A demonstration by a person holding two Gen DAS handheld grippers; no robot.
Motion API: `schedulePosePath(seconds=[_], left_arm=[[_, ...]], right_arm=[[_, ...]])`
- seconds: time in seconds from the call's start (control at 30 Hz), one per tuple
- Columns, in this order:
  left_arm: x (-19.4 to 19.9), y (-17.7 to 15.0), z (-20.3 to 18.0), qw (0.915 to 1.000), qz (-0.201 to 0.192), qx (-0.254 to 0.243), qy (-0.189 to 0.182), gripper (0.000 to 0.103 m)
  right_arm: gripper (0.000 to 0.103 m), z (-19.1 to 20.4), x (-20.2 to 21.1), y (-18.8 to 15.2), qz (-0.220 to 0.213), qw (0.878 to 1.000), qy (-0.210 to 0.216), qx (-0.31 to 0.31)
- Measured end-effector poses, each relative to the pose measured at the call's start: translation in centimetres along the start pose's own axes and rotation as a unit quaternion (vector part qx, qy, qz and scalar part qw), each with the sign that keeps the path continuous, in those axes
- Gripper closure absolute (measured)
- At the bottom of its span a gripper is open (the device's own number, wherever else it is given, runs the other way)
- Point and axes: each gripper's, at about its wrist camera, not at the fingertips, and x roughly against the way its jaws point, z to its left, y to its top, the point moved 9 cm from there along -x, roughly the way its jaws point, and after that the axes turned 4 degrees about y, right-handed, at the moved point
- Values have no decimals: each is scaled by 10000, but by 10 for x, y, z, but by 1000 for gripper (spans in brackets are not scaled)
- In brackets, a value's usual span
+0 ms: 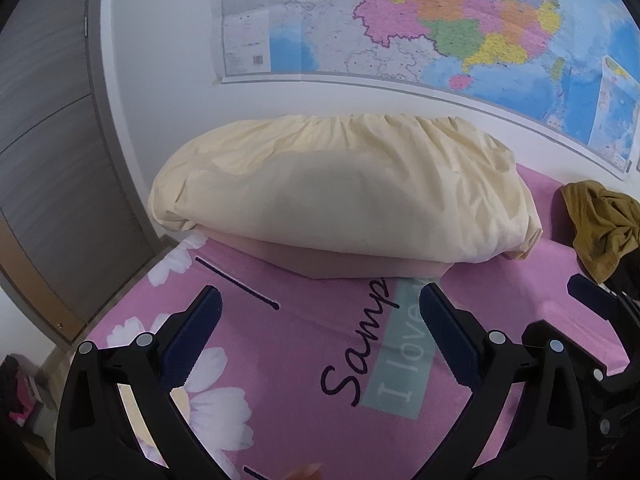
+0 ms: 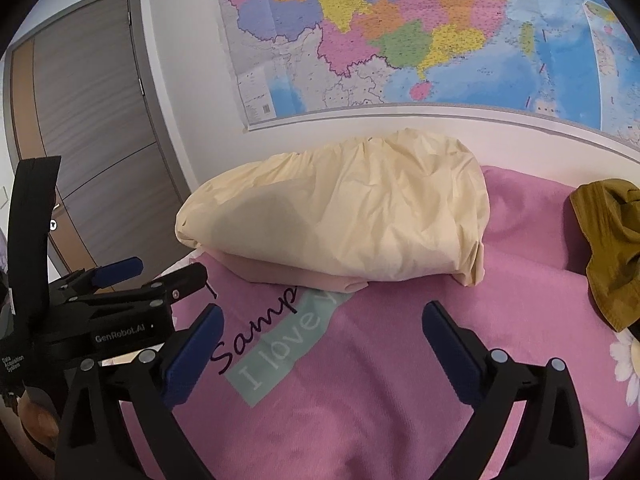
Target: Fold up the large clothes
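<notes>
Both tools hang empty over the pink printed bedspread (image 2: 400, 380): the left gripper (image 1: 320, 312) and the right gripper (image 2: 322, 330) each stand spread wide, with nothing between the blue pads but bare cover. No earlier picture is given, so only the present stance can be told. The garment most likely next in line is the crumpled olive-brown garment (image 2: 608, 252), lying bunched near the right edge of the bed, well apart from both grippers and to the right of the right one; in the left wrist view it sits at the far right (image 1: 604, 228). Handling it well probably means first dragging it toward the open middle of the bed, then finding a true hem or shoulder seam, not pinching a random ridge, since a bunched heap taken mid-fabric will only twist. Each gripper should take one corner, so the cloth spreads flat before any fold. At the head edge of the bed a cream fabric bundle (image 2: 340, 220) rests on top of a folded pale pink piece (image 2: 288, 276), just beyond the fingertips; whether these are finished folds cannot be told. A wall map (image 2: 400, 40) hangs behind.
</notes>
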Motion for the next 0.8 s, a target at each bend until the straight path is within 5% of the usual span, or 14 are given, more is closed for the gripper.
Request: schedulePosePath(seconds=[0.8], left_arm=[[20,-13,1,10000,8,31,31,5]], right_arm=[[6,6,23,-13,-100,9999,-105,-10]])
